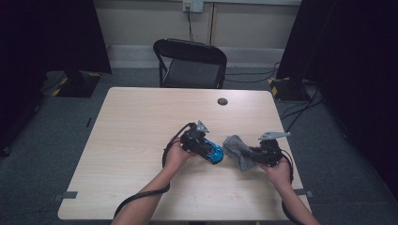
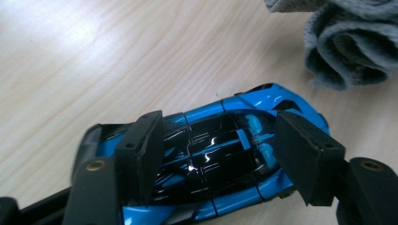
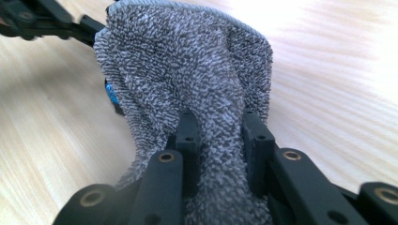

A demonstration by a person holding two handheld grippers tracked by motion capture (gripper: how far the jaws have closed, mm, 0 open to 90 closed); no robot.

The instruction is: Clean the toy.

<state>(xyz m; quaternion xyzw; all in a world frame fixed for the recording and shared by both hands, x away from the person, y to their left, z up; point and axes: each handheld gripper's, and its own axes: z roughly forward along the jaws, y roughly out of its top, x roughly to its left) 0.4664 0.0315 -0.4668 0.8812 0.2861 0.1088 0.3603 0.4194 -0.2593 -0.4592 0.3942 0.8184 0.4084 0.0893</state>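
A blue and black toy car (image 1: 214, 153) lies on the wooden table (image 1: 141, 122), right of centre. My left gripper (image 1: 208, 148) is right over it. In the left gripper view the car (image 2: 263, 101) lies lengthwise under the jaws, both ends reaching past the pads (image 2: 141, 150). The left gripper (image 2: 218, 136) stands open across the black cabin. A grey terry cloth (image 1: 236, 150) is bunched just right of the car, and my right gripper (image 1: 253, 155) is shut on it. The cloth (image 3: 187, 61) rises between the right gripper (image 3: 219, 122) jaws, hiding all but a blue sliver of the car (image 3: 111, 96).
A black folding chair (image 1: 192, 63) stands behind the table's far edge. A round dark cable hole (image 1: 222, 101) sits near that edge. Cables trail from both grippers off the near edge. Black curtains flank the room on both sides.
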